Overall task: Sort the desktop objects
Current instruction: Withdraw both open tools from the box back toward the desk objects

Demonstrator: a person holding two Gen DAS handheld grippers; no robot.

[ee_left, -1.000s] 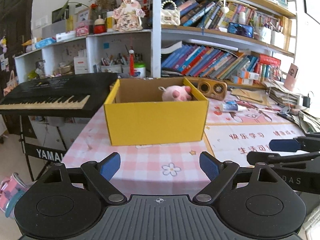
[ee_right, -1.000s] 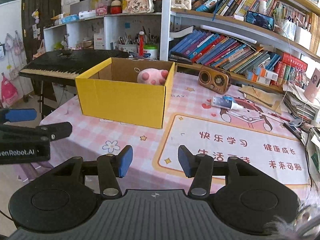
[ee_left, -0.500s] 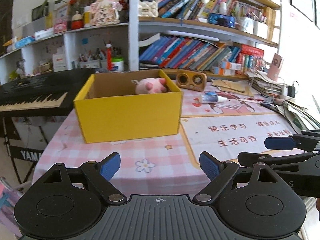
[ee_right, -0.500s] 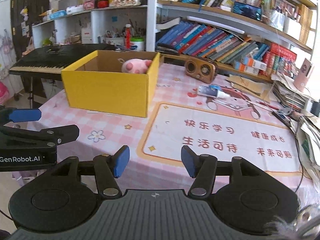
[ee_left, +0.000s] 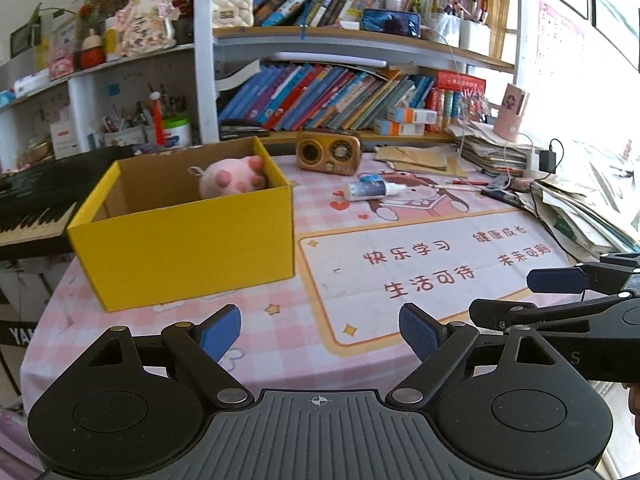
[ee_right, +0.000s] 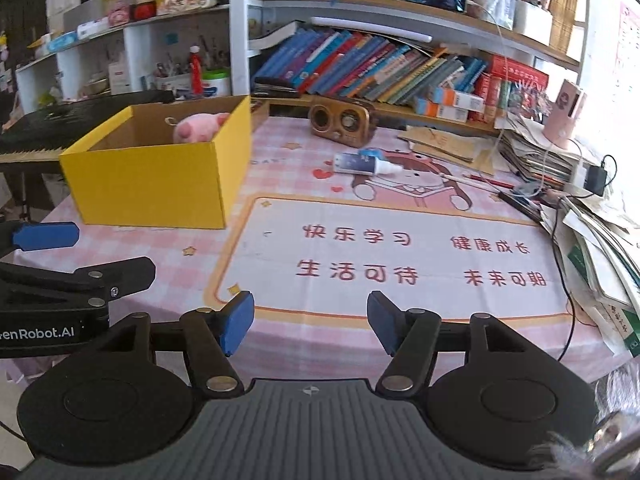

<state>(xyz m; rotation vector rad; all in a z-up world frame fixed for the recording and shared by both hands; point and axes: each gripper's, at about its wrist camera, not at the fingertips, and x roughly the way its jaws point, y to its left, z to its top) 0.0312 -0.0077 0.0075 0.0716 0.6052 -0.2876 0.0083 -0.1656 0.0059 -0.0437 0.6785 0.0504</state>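
Facing both grippers, only the left wrist view shows the plush's [ee_left: 234, 180] paw pads.

I'm looking at a home study: bookshelves [ee_left: 340, 92] crammed with books across the top of the frame, a keyboard [ee_left: 28, 208] at left, a cartoon desk mat [ee_right: 392, 256] at centre.

Landmark: the box [ee_left: 184, 240], standing on the desk [ee_left: 260, 332] toward its left end. Inside the box, at its far right corner, lies a plush toy [ee_left: 234, 178]. Right of the box, on the desk, lies a printed mat [ee_left: 420, 276]. Behind the box and to its right stands a small radio [ee_left: 328, 153]; a tube [ee_left: 374, 190] lies on its side right of the box, before the radio. Left of the box, off the desk, stands a keyboard [ee_left: 28, 208]. Behind the box rise bookshelves [ee_left: 340, 92]. Far right of the box, papers [ee_left: 580, 208] are stacked along the desk edge.
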